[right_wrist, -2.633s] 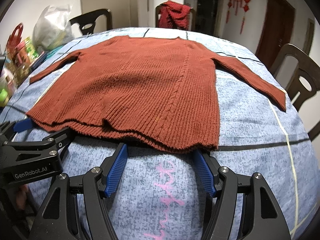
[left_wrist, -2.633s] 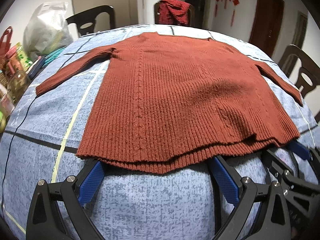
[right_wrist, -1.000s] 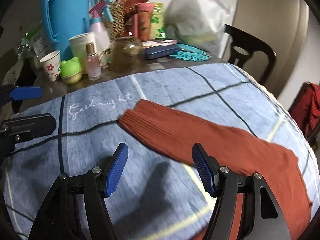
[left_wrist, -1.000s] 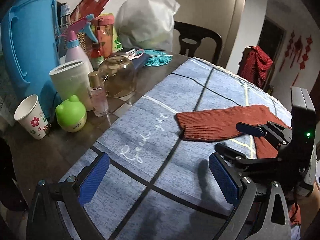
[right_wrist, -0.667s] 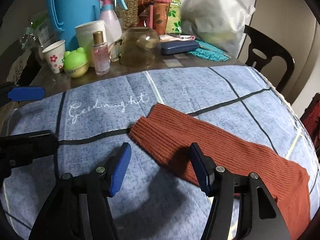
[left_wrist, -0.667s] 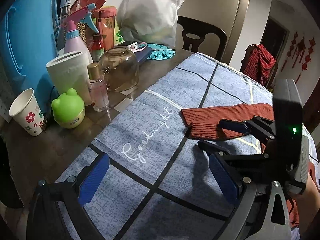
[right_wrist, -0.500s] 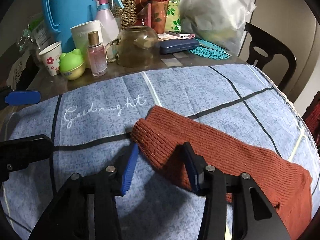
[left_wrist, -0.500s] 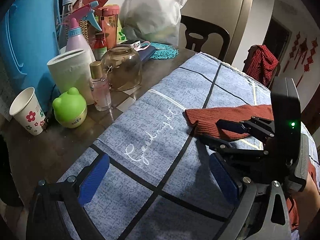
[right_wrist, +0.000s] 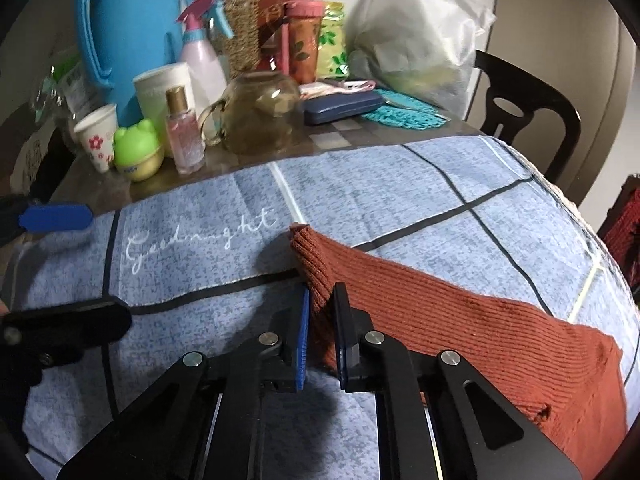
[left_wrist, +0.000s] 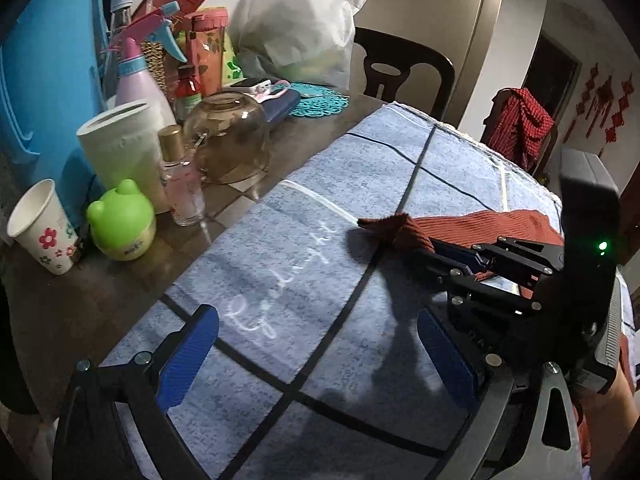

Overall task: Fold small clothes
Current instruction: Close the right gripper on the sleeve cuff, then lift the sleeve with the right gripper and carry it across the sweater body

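A rust-red knitted sweater lies on a blue checked cloth [right_wrist: 400, 184]. Only its sleeve [right_wrist: 460, 316] shows, running away to the right. My right gripper [right_wrist: 322, 300] is shut on the sleeve's cuff [right_wrist: 308, 252] and holds it lifted a little off the cloth. In the left wrist view the right gripper [left_wrist: 432, 250] pinches the raised cuff [left_wrist: 394, 228]. My left gripper [left_wrist: 316, 340] is open and empty over the cloth [left_wrist: 304, 280], short of the cuff. Its blue fingertip [right_wrist: 56, 218] shows at the left of the right wrist view.
Table clutter stands beyond the cloth's edge: a blue jug [right_wrist: 132, 28], spray bottle [right_wrist: 200, 56], paper cup [left_wrist: 40, 226], green frog jar [left_wrist: 120, 220], perfume bottle [left_wrist: 180, 176], glass pot [left_wrist: 232, 140], white bag [left_wrist: 300, 24]. Dark chairs [left_wrist: 404, 68] stand behind, one with red cloth [left_wrist: 520, 124].
Both grippers left the sweater's hem and moved to the sleeve end. The right gripper closed on the cuff and raised it. The left gripper stayed open.
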Action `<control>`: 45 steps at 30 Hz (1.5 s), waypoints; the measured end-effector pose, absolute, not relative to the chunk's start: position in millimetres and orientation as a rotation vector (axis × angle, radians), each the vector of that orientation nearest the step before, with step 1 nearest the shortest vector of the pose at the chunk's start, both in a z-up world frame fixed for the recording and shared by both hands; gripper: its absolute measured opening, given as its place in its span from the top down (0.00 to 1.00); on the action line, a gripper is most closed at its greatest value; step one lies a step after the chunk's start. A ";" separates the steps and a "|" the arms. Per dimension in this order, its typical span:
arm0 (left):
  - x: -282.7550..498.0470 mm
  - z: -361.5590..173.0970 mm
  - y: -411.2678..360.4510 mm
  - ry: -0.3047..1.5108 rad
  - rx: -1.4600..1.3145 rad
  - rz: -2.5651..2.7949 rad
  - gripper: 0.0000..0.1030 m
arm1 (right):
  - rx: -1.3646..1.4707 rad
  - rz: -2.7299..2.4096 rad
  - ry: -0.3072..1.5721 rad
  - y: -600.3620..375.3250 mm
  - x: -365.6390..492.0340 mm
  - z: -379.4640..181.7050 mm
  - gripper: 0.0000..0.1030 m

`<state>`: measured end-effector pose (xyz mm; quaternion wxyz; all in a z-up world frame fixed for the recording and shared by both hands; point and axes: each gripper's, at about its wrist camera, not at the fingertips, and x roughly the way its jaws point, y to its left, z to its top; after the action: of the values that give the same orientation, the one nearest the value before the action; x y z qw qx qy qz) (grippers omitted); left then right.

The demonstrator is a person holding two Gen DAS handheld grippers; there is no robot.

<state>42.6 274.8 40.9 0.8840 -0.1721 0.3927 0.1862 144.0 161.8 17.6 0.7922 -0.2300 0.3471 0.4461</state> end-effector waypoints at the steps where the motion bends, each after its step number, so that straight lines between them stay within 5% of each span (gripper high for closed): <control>1: 44.6 41.0 273.7 0.816 -0.363 0.376 0.02 | -0.475 0.956 0.750 158.2 146.4 20.0 0.89; 20: 103.3 49.4 234.2 0.817 -0.342 0.221 0.02 | -0.033 0.747 0.796 27.8 202.6 63.6 0.90; 45: 198.2 55.9 169.7 0.873 -0.200 0.122 0.02 | 0.163 0.493 0.749 -90.3 215.7 67.4 0.90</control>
<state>198.2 169.7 55.9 0.8996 -0.0968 0.4216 0.0590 215.7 -90.3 67.4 0.8980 0.0787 0.3617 0.2380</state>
